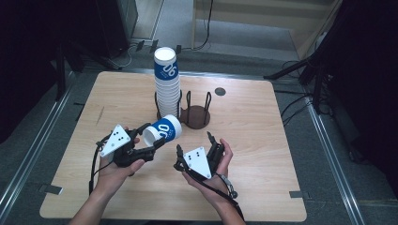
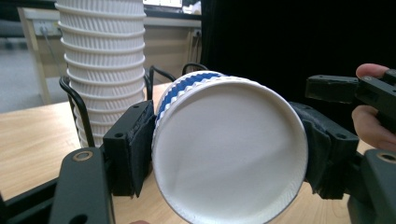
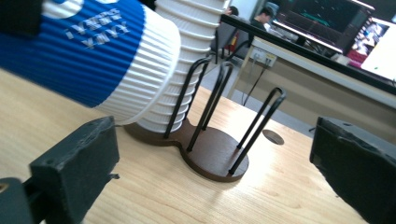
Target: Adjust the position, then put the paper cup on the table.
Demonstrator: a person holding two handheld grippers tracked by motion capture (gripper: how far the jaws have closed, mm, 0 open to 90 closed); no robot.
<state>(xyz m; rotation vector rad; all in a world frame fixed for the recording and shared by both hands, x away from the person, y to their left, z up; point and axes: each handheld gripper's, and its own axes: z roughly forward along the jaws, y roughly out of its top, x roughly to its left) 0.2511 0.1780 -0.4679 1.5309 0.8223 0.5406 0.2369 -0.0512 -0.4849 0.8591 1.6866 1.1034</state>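
My left gripper (image 1: 141,149) has its jaws closed on the rim end of a blue-and-white paper cup (image 1: 163,131), held lying on its side just above the table (image 1: 248,117), its base pointing toward the holder; in the left gripper view the pads press on either side of the cup's (image 2: 229,151) open mouth. My right gripper (image 1: 195,150) sits beside it with its jaws spread wide and nothing between them, aimed at the brown cup holder (image 3: 210,156). The holder's left ring carries a tall stack of cups (image 1: 167,84); the right ring (image 1: 197,112) stands bare. I judge I'm mid-carry, with the single cup off the stack and not yet placed. The next move, as I read it, calls for turning the cup upright, lining it up over the bare ring between the wire loops, and lowering it without knocking the stack, the right gripper free to steady the base.
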